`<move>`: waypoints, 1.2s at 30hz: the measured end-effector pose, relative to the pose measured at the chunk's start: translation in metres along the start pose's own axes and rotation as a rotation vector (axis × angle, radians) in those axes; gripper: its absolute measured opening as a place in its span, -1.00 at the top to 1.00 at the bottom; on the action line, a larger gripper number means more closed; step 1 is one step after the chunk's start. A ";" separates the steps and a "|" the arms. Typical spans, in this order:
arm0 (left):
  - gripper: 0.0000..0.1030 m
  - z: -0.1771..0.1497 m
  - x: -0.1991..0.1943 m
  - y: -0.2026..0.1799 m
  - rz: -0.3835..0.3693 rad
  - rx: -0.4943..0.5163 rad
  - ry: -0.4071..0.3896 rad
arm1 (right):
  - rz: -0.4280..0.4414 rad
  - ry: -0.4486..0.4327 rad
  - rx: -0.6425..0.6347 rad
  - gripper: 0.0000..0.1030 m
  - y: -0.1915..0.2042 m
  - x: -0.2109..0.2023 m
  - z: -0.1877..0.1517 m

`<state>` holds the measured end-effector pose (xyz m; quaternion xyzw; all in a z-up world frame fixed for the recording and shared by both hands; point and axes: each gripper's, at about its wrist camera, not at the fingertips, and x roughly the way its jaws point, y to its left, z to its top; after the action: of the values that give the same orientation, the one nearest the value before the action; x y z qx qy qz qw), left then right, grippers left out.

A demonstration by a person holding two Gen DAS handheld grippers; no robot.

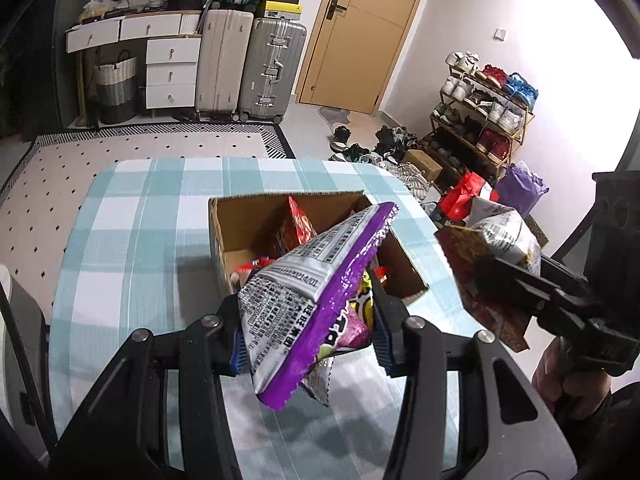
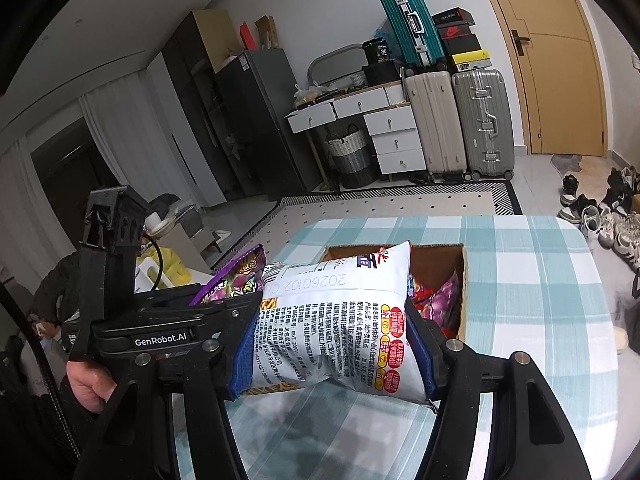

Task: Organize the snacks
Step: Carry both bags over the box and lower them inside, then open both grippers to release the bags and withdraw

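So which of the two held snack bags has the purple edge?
The purple-edged bag in the left gripper; the right gripper holds a white bag.

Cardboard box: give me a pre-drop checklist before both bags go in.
1. Left gripper clamped on the purple bag: ok.
2. Right gripper clamped on the white bag: ok.
3. Box open on top: ok.
4. Free space inside the box: ok at its near left corner; red packets fill the rest.
5. Bags clear of each other: ok, a gap shows between them in the left wrist view.
6. Bags directly over the opening: cannot tell.
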<state>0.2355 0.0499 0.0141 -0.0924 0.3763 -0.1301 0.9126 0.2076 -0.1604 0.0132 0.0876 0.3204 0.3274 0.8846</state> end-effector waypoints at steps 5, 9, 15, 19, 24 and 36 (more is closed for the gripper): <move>0.13 0.021 0.021 -0.005 0.008 0.017 0.020 | 0.003 0.012 0.010 -0.23 -0.014 0.018 0.014; 0.13 0.035 0.041 -0.006 0.007 0.021 0.044 | 0.003 0.020 0.016 -0.23 -0.026 0.033 0.024; 0.13 0.050 0.074 0.000 0.010 0.032 0.075 | 0.002 0.040 0.020 -0.23 -0.042 0.060 0.035; 0.13 0.054 0.098 0.008 0.006 0.031 0.099 | 0.001 0.058 0.027 -0.23 -0.053 0.077 0.035; 0.13 0.056 0.125 0.016 -0.004 0.029 0.124 | -0.004 0.080 0.044 -0.23 -0.066 0.098 0.034; -0.44 0.060 0.144 0.024 0.021 0.046 0.120 | -0.057 0.058 0.042 -0.62 -0.085 0.113 0.026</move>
<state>0.3803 0.0323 -0.0455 -0.0595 0.4281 -0.1344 0.8917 0.3343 -0.1525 -0.0551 0.0875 0.3550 0.2976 0.8819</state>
